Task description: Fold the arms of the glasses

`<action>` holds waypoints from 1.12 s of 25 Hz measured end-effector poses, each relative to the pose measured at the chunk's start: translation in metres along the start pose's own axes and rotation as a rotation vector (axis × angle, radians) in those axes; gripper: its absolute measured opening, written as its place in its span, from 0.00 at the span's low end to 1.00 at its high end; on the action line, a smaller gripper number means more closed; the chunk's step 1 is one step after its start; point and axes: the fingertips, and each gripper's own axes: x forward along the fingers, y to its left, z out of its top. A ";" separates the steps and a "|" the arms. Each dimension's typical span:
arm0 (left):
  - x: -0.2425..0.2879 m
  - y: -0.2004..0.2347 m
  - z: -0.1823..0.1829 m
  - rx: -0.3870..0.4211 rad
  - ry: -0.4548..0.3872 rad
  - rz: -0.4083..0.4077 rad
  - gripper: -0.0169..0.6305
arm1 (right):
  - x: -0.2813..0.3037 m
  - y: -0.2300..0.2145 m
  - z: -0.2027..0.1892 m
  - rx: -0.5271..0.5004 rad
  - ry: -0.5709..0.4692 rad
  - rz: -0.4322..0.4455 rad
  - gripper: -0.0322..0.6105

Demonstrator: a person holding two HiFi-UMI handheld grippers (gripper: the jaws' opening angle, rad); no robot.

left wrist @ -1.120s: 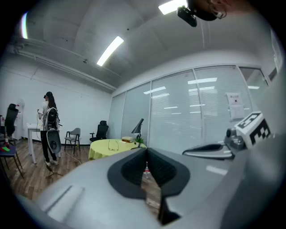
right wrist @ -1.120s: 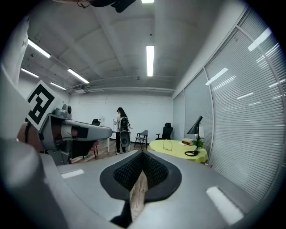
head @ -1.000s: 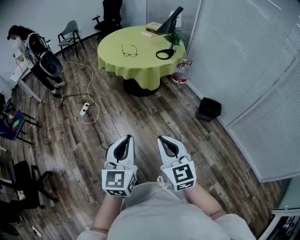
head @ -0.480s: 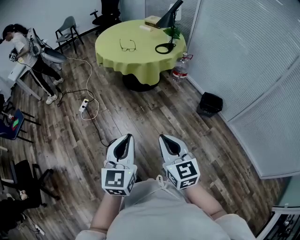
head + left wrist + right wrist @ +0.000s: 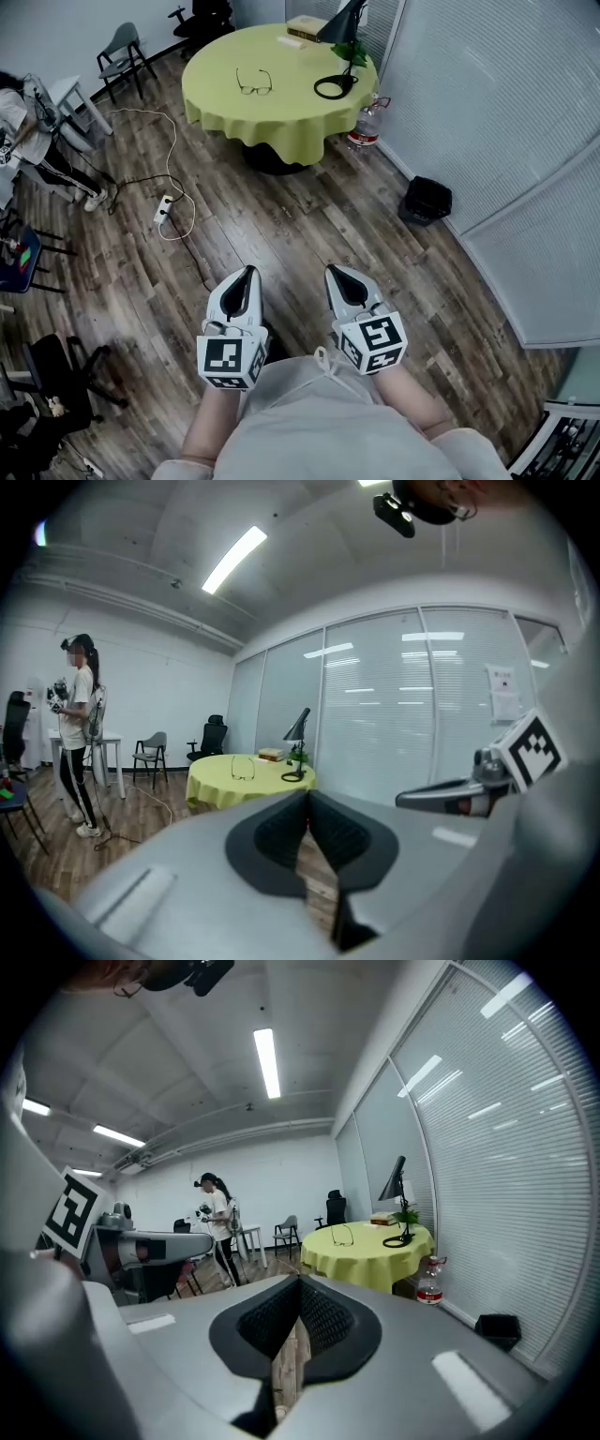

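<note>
Glasses [image 5: 253, 82] lie on the round table [image 5: 286, 117] at the far end of the room, on the left part of its yellow-green cloth. Their arms are unfolded and point away toward the far side. To their right on the same table stands a black desk lamp [image 5: 338, 27] with a ring-shaped base, and a small plant [image 5: 354, 56] and a stack of books [image 5: 305, 27] sit at the far edge.

Both grippers hang near the person's body over the wooden floor [image 5: 281, 225], well apart from the table and side by side. The left hand-held gripper [image 5: 247, 274] has its jaws pressed together with nothing between them, and the right hand-held gripper [image 5: 334, 273] is the same: tips meeting, empty.

On the floor, a water bottle [image 5: 366, 129] stands just beside the table's right edge, and a black bin [image 5: 427, 200] sits nearer, against the right-hand glass wall. A power strip [image 5: 164, 208] with a looping cable lies to the left — beyond it a grey chair [image 5: 120, 52] and, at the far left edge, another person [image 5: 21, 122].
</note>
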 end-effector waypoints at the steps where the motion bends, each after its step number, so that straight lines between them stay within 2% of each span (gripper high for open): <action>1: 0.010 0.010 0.001 -0.001 0.004 -0.009 0.04 | 0.012 -0.002 0.003 0.020 0.006 -0.005 0.05; 13: 0.129 0.207 0.040 -0.076 0.031 -0.057 0.04 | 0.214 0.025 0.065 0.022 0.044 -0.101 0.05; 19: 0.163 0.303 0.052 -0.086 0.033 -0.029 0.04 | 0.307 0.050 0.090 -0.005 0.047 -0.116 0.05; 23: 0.177 0.347 0.047 -0.104 0.051 0.002 0.04 | 0.349 0.061 0.094 -0.004 0.065 -0.109 0.05; 28: 0.204 0.373 0.042 -0.132 0.066 0.021 0.04 | 0.390 0.056 0.098 -0.020 0.100 -0.088 0.05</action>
